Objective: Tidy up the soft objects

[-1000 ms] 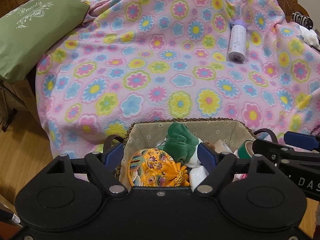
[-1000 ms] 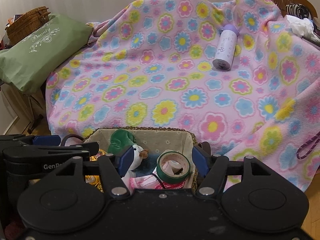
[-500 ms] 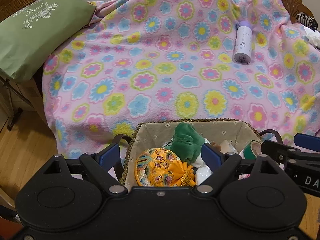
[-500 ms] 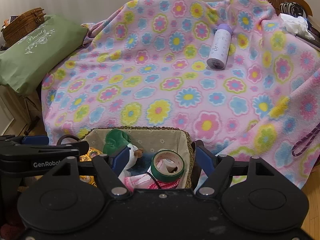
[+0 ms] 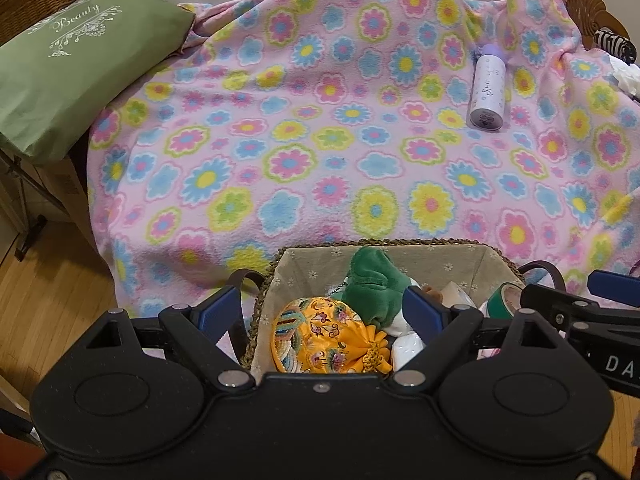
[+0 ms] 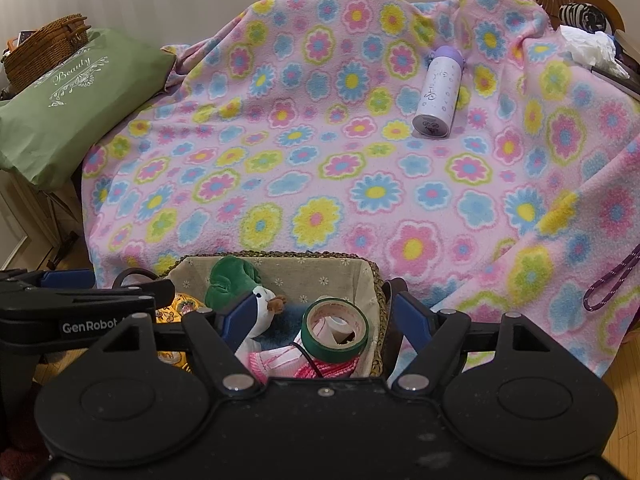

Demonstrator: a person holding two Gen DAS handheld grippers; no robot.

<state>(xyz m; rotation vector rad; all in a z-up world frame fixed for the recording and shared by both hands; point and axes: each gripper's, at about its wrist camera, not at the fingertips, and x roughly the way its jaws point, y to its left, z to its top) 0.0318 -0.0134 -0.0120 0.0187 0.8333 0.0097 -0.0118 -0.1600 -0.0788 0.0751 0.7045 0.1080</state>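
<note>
clearly "beauty" on green pillow; "genrobot" on left tongs.

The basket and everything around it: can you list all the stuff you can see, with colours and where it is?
basket: 1, woven, cloth-lined, front of blanket
plush toy: 1, green and white, in basket
drawstring pouch: 1, yellow embroidered, in basket
tape roll: 1, green, in basket
pink cloth: 1, in basket under tape
bottle: 1, white, purple cap, lying on blanket
blanket: 1, pink flowered
pillow: 1, green, left
wicker basket: 1, brown, behind pillow
left gripper: open, just opened wider
right gripper: open, just opened wider
</note>
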